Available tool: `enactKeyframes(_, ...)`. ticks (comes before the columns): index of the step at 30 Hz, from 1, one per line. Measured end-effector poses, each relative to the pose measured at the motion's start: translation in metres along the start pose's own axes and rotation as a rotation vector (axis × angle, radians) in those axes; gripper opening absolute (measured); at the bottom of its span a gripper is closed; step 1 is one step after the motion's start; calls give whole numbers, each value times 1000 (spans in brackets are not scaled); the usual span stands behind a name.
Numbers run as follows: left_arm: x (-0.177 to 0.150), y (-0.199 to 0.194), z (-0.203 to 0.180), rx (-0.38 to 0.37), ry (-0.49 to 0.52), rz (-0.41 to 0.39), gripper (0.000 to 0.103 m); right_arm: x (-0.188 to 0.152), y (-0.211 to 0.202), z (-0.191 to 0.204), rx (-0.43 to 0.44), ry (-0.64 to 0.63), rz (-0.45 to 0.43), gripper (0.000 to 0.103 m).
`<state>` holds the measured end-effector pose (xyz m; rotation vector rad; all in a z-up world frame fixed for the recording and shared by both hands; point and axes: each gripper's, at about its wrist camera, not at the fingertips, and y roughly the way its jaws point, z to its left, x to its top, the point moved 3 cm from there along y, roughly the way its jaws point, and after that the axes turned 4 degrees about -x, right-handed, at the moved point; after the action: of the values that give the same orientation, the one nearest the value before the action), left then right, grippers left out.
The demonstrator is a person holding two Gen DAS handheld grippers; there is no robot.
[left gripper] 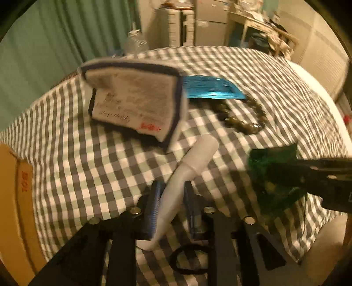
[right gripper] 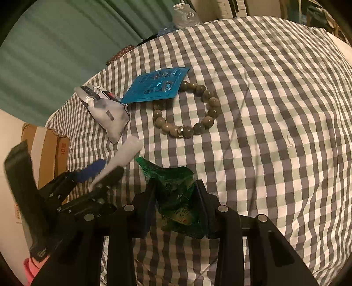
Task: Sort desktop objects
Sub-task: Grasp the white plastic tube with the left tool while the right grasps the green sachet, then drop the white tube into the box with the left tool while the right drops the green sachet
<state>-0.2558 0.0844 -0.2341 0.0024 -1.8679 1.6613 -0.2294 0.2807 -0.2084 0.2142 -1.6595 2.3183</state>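
My left gripper [left gripper: 170,189] is shut on a white squeeze tube [left gripper: 187,171] and holds it above the checked tablecloth [left gripper: 88,171]. The tube also shows in the right wrist view [right gripper: 123,156]. My right gripper [right gripper: 176,187] is shut on a green snack packet [right gripper: 178,198], which also shows in the left wrist view [left gripper: 272,176]. On the cloth lie a white and navy packet [right gripper: 105,112], a blue foil sachet [right gripper: 156,84] and a bead bracelet [right gripper: 187,107].
A cardboard box [left gripper: 13,198] stands at the table's left edge. A green curtain [right gripper: 55,44] hangs behind. A clear plastic bottle [right gripper: 184,15] sits past the far edge. Shelves and cluttered furniture [left gripper: 198,24] stand beyond.
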Motion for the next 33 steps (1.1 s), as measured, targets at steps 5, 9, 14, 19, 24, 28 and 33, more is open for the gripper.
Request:
enactKeyframes(5,-4,-17,-2,-14,-19,14,10,-3,-4,9,8,-14,-15,34)
enactKeyframes(9,-5,-44,11,-68,-96,-21,10,-5,-10,12,15,-5,-28,34)
enactKeyframes(14,-6,-88,22,-101,-136,-79,10,-15,-41,14,7,10,-75,34)
enactKeyframes(19,-5,-132,24,-115,-168,-148,10,-27,-77,33,16,-23,-129,32)
enactKeyframes(24,-2,-177,32,-102,-188,-222,10,-45,-115,65,47,-75,-173,32)
enactKeyframes(28,-2,-213,51,-88,-242,-283,10,-54,-145,102,57,-143,-217,32)
enactKeyframes(33,-8,-257,97,-49,-315,-330,10,-58,-170,153,115,-221,-247,32)
